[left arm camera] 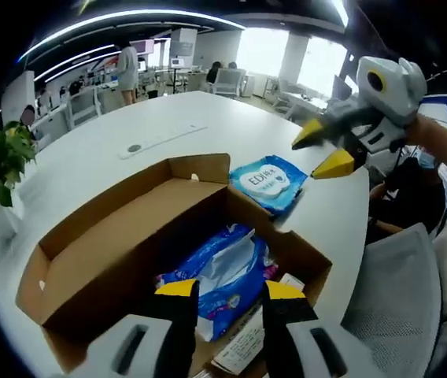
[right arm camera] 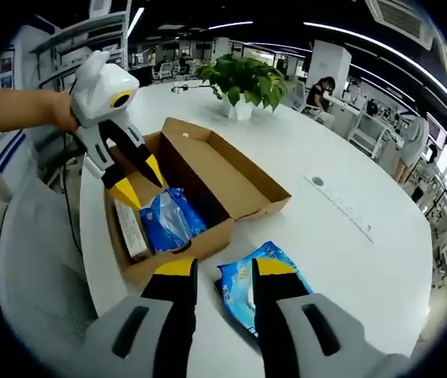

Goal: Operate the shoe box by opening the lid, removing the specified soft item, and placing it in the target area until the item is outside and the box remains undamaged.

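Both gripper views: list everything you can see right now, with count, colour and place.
Shoe box: one, brown cardboard, open on the white table, lid flap folded back.
Soft pack in box: one, blue and white, lying inside.
Paper slip: one, whitish and printed, inside the box beside the pack.
Wipes pack: one, blue, on the table beside the box.
Table: one, white, large.
Potted plant: one, green, white pot, on the table.
Chair: one, grey, beside the table.
Left gripper: over the box, jaws apart.
Right gripper: jaws apart above the wipes pack.
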`<control>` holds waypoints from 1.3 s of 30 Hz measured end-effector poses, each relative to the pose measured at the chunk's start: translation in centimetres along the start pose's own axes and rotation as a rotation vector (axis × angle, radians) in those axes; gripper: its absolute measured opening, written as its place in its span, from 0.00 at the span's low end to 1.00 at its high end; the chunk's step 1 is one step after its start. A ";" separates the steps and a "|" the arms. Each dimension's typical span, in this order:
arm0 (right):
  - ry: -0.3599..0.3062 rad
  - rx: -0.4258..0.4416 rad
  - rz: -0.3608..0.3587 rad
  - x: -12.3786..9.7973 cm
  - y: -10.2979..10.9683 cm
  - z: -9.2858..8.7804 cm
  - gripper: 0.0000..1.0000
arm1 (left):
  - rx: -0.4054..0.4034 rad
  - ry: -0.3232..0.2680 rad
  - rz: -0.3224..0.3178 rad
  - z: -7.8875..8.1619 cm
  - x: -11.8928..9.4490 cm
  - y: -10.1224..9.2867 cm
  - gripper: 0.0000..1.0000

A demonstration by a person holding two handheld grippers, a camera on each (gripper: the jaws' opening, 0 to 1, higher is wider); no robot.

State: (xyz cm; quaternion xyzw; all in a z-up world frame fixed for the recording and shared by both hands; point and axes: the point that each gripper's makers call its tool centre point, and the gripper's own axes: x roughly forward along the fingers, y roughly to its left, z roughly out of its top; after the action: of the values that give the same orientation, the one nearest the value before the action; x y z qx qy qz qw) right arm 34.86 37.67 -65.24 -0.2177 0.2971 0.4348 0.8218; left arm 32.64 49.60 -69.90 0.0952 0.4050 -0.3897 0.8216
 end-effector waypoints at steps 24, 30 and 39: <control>0.032 -0.034 0.129 6.6 3.4 1.8 0.16 | 0.151 0.110 -0.160 0.0 2.8 -1.0 0.26; 0.059 -0.043 0.154 8.1 4.3 1.6 0.15 | 0.149 0.158 -0.170 -1.1 3.5 -0.8 0.22; 0.113 -0.098 0.164 10.3 5.1 1.1 0.11 | 0.190 0.201 -0.168 -2.0 3.8 -0.6 0.02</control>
State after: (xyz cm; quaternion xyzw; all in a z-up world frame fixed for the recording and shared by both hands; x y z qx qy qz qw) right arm 35.48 47.11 -71.95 -0.2568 0.3379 0.5016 0.7539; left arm 32.44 48.00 -73.86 0.1765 0.4530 -0.4823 0.7287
